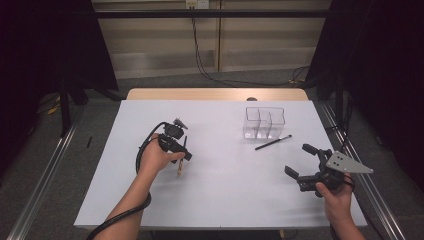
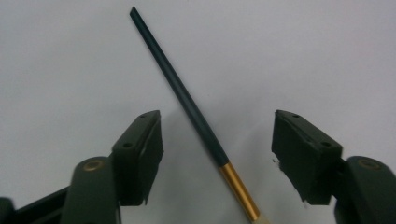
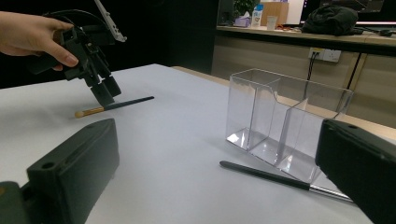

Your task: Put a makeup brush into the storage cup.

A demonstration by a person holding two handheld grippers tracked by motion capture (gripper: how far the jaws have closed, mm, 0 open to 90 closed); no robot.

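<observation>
my left claw point(image 2: 217, 140) is half open over the brush point(image 2: 187, 100), not pinching. the brush lies flat on the worktop point(image 1: 225, 190), pointing to 11 o'clock. it looks light, thin, stiff and rolly, so i would grab its dark middle.

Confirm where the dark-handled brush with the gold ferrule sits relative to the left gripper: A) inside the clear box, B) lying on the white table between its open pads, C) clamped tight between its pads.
B: in the left gripper view the dark-handled brush lies on the white table, clear of both pads of the left gripper.
</observation>
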